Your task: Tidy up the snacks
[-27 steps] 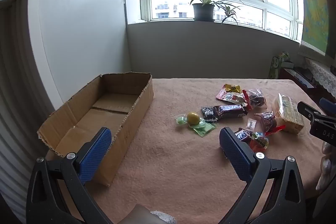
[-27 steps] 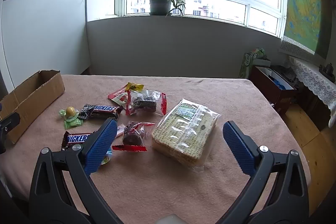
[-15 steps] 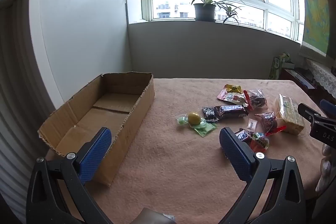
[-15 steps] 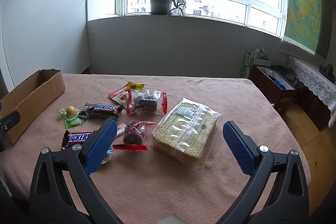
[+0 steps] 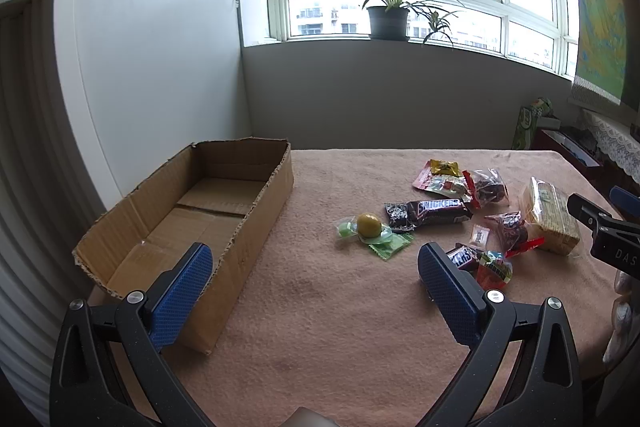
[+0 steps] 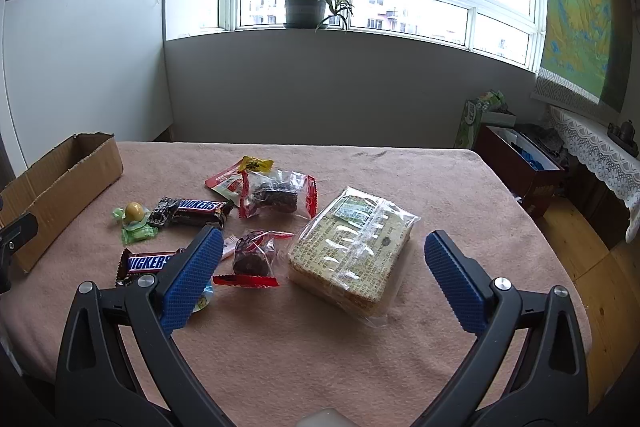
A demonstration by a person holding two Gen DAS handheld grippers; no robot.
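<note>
Left gripper (image 5: 316,283): jaws wide, nothing between them; hovers over the near part of the desk, blue pads apart, left pad in front of the box corner.
Right gripper (image 6: 320,277): jaws wide, nothing gripped; hangs above the cracker pack, pads either side of it in view, not touching it.
Desk (image 6: 400,171): covered in a pinkish-brown cloth, carries the box and all the snacks.
Cardboard box (image 5: 256,203): open top, on the left side of the desk, no snacks inside, flaps rough-torn.
Snacks, where: all loose on the cloth right of the box, well apart from it.
Cracker pack (image 6: 354,247): clear wrap, biggest item, right end of the cluster, lying flat.
Snickers bar (image 6: 196,211): middle of the cluster, lying flat; a dark small wrapper touching its left end.
Second Snickers bar (image 6: 146,263): nearer the desk edge, partly hidden behind the right gripper's left pad.
Yellow candy (image 5: 368,225): round, on green wrappers, leftmost snack.
Red-edged clear bag (image 6: 278,195): dark snack inside, behind the cracker pack's left side.
Smaller red-edged bag (image 6: 254,257): dark snack, just left of the cracker pack.
Red and yellow packet (image 6: 236,175): far side of cluster, partly under the clear bag.
Potted plant (image 6: 306,3): on the window sill, well behind the desk.
</note>
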